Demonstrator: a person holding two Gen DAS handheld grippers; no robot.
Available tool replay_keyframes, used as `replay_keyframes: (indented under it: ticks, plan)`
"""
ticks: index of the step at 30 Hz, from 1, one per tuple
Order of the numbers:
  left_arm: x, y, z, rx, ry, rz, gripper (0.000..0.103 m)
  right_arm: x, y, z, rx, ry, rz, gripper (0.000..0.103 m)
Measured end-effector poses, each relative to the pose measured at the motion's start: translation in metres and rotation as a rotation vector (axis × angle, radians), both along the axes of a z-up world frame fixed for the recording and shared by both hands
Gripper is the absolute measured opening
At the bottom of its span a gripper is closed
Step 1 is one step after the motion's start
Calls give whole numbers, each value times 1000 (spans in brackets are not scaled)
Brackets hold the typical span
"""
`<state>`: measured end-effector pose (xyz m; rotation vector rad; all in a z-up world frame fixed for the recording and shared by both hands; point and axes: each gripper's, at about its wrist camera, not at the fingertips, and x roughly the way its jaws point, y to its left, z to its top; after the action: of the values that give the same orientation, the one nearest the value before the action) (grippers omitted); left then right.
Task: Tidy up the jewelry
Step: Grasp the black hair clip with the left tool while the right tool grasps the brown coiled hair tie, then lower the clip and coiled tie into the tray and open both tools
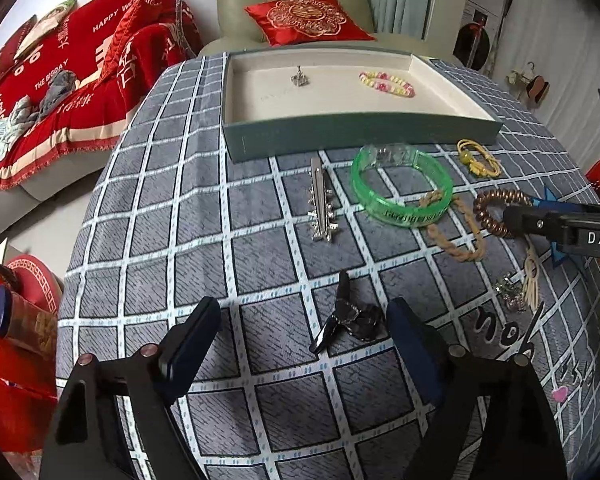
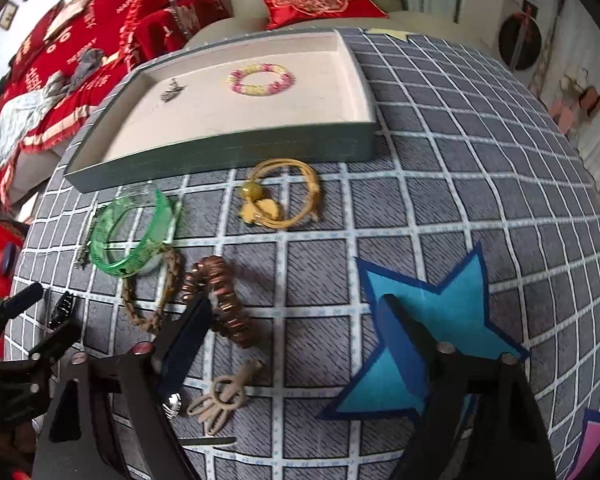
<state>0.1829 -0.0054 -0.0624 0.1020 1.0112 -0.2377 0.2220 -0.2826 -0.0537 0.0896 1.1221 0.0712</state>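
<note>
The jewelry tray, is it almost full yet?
Not yet. The tray holds only a silver pendant and a pink-yellow bead bracelet. The left gripper stands open around a black hair clip. The green bangle, silver clip and others wait outside.

I saw the tray (image 1: 356,136) at the counter's (image 1: 204,240) far side, pendant (image 1: 300,79) left of beaded bracelet (image 1: 387,83) inside, bangle (image 1: 400,188) before it, hair clip (image 1: 321,200) to its left.

Glossy translucent plastic bangle (image 1: 402,184), shiny metal hair clip (image 1: 321,200), matt woven tablecloth (image 1: 204,248).
</note>
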Motion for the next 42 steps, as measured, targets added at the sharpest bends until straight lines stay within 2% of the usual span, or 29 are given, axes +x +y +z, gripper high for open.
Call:
replay_keyframes:
  ticks: [3, 4, 6, 7, 8, 10, 13, 17, 31, 42]
  plan:
    - [-4, -1, 1, -7, -15, -12, 81, 0, 2, 2, 15, -5, 16, 67]
    - [-5, -2, 1, -7, -20, -18, 74, 0, 3, 3, 21, -5, 21, 61]
    - [-6, -3, 2, -5, -24, -23, 69, 0, 5, 3, -1, 4, 29, 39]
    - [-7, -3, 1, -7, -24, -22, 69, 0, 8, 3, -23, -1, 29, 33]
    - [-7, -3, 2, -8, -25, -22, 68, 1, 11, 3, -37, -2, 34, 31]
    - [-7, -3, 3, -10, -32, -26, 53, 0, 12, 2, -29, -4, 35, 29]
    - [-8, -1, 5, -18, -36, -36, 42, -1, 12, 3, -24, -2, 33, 16]
    - [-8, 5, 8, -67, -27, -42, 41, -5, 12, 6, -20, -19, 26, 14]
    - [-5, 14, 50, -128, -92, -51, 41, -3, -6, 50, 90, -102, -8, 14]
    - [50, 10, 100, -171, -183, -50, 41, 48, -6, 83, 71, -169, 1, 14]
